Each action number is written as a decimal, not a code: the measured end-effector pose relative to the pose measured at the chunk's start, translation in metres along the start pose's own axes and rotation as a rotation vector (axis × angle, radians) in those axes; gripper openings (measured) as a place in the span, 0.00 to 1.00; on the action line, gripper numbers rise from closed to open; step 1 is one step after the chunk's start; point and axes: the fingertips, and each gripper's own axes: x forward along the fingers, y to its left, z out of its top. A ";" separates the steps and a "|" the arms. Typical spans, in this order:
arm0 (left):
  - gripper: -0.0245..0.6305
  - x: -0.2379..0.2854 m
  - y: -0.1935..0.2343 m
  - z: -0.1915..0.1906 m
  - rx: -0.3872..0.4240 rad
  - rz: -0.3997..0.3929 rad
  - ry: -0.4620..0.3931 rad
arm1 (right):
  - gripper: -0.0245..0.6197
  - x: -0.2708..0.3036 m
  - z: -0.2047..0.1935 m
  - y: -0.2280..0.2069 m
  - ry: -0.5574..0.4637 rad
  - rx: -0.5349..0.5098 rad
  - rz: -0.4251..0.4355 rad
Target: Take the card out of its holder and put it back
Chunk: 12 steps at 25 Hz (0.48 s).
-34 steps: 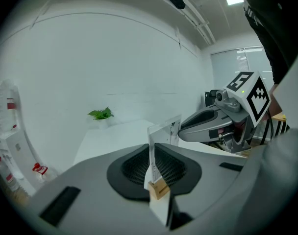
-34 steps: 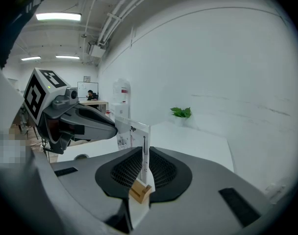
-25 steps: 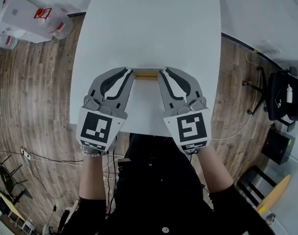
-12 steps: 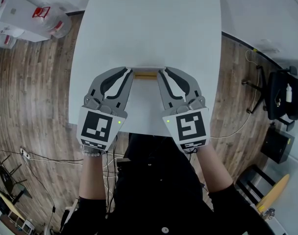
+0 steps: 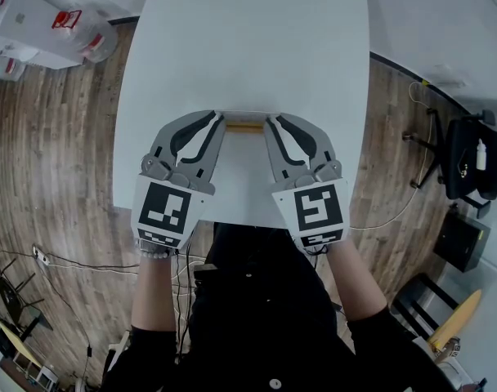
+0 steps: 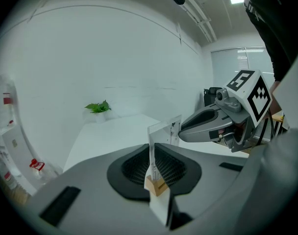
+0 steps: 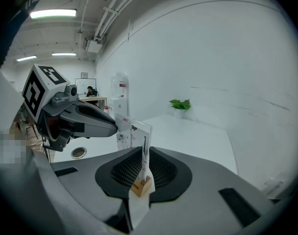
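Observation:
A clear upright card [image 6: 164, 130] stands in a small wooden holder [image 5: 244, 126] near the front of the white table [image 5: 248, 47]. My left gripper [image 5: 221, 121] is shut on the holder's left end, and its pads flank the wooden block [image 6: 156, 185] and the card's edge. My right gripper [image 5: 270, 121] is shut on the right end, with the block [image 7: 141, 186] and card [image 7: 134, 133] between its pads. Each gripper view shows the other gripper across the card: the right one [image 6: 186, 129] and the left one [image 7: 113, 127]. The card sits in the slot.
A small green plant [image 6: 97, 107] [image 7: 179, 104] stands at the table's far end. White boxes [image 5: 36, 23] lie on the wooden floor at the upper left. A black chair [image 5: 469, 158] and cables are to the right.
Both grippers stay shut on the holder's ends. They have shifted only very slightly and the holder has not visibly moved.

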 end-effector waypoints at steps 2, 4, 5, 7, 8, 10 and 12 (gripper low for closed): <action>0.10 0.001 -0.001 -0.002 -0.002 0.000 0.001 | 0.15 0.001 -0.002 0.000 0.003 -0.001 -0.002; 0.10 0.004 -0.001 -0.004 -0.004 0.000 0.005 | 0.15 0.002 -0.005 -0.001 0.008 0.000 -0.003; 0.10 0.005 -0.001 -0.005 -0.005 -0.001 0.009 | 0.15 0.003 -0.006 -0.002 0.011 0.000 -0.002; 0.10 0.007 0.000 -0.008 -0.006 -0.002 0.016 | 0.15 0.005 -0.008 -0.002 0.018 -0.001 -0.001; 0.10 0.009 0.000 -0.010 -0.007 -0.002 0.020 | 0.15 0.006 -0.009 -0.002 0.022 -0.001 -0.001; 0.10 0.011 0.000 -0.013 -0.011 -0.003 0.027 | 0.15 0.008 -0.012 -0.002 0.031 0.000 0.000; 0.10 0.013 0.000 -0.017 -0.014 -0.005 0.033 | 0.15 0.010 -0.016 -0.002 0.039 0.002 0.001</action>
